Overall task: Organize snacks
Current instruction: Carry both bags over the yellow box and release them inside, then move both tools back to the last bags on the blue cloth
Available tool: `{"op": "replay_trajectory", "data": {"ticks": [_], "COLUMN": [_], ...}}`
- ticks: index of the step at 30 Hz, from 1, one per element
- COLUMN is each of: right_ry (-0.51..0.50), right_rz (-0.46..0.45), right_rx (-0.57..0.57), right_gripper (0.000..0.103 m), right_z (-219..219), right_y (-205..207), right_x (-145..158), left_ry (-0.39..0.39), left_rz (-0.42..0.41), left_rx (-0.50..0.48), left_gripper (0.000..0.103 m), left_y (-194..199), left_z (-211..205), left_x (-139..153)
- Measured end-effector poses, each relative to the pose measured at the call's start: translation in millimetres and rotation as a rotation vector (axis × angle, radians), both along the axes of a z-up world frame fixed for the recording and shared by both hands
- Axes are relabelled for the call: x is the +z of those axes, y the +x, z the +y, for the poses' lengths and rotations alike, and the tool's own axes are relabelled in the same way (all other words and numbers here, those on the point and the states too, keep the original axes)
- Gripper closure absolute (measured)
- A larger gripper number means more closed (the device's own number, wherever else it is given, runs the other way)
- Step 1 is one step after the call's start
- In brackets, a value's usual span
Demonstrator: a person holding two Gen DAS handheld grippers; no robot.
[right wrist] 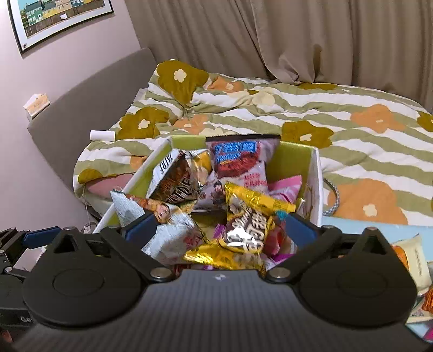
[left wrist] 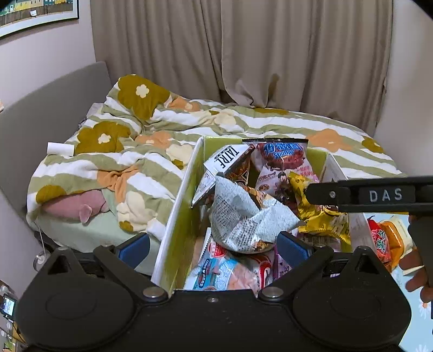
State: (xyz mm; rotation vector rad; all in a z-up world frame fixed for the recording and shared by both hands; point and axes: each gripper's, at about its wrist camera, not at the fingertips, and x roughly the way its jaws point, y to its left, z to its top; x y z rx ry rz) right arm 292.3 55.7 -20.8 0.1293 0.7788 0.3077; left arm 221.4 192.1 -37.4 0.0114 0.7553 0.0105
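a white cardboard box with a lime-green inside [left wrist: 178,205], open at the top, is seen standing at the foot of a bed covered by a green-and-white striped quilt with flower prints [left wrist: 151,140]. the box is heaped with snack packets.

left wrist view: the left hand-held gripper [left wrist: 213,247] is held spread wide, its blue pads either side of the box's left wall and of a crumpled silver packet with small print [left wrist: 240,216]; nothing is pressed between them. a pale blue-and-pink shrimp snack packet [left wrist: 224,273] is seen low in the box, hidden from the other camera. the right tool's black finger marked "das" [left wrist: 379,193] is shown reaching in from the right over a gold foil packet [left wrist: 319,214], with a person's fingers [left wrist: 416,270] at the edge. a pink plush toy [left wrist: 78,205] lies under the quilt edge.

right wrist view: the right hand-held gripper [right wrist: 219,230] is shown with jaws fully apart; the gold foil packet [right wrist: 249,216] lies between the pads, not pinched. a pink wrapper [right wrist: 286,186] at the box's right wall and a framed picture of coloured houses [right wrist: 59,19] are better shown here. more packets [right wrist: 414,260] lie outside the box on a light blue surface.
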Motion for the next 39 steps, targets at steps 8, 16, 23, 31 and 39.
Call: {"op": "replay_trajectory", "data": {"ticks": [8, 16, 23, 31, 39], "right_ry": [0.025, 0.019, 0.019, -0.04, -0.087], "right_rz": [-0.058, -0.167, -0.185, -0.183, -0.194], "right_rx": [-0.008, -0.044, -0.092, -0.255, -0.394], "right_gripper": [0.0, 0.0, 0.0, 0.0, 0.0], "right_z": [-5, -4, -19, -58, -125], "right_y": [-14, -36, -63, -103, -130], "right_x": [5, 21, 43, 53, 56], "left_ry": [0.004, 0.015, -0.003, -0.041, -0.066], "left_rz": [-0.032, -0.077, -0.115, -0.14, -0.142], "left_rx": [-0.02, -0.06, -0.143, -0.248, -0.335], "left_gripper": [0.001, 0.001, 0.001, 0.001, 0.001], "left_y": [-3, -14, -26, -35, -35], "left_z": [-2, -5, -17, -48, -105], "left_x": [10, 24, 37, 45, 46]}}
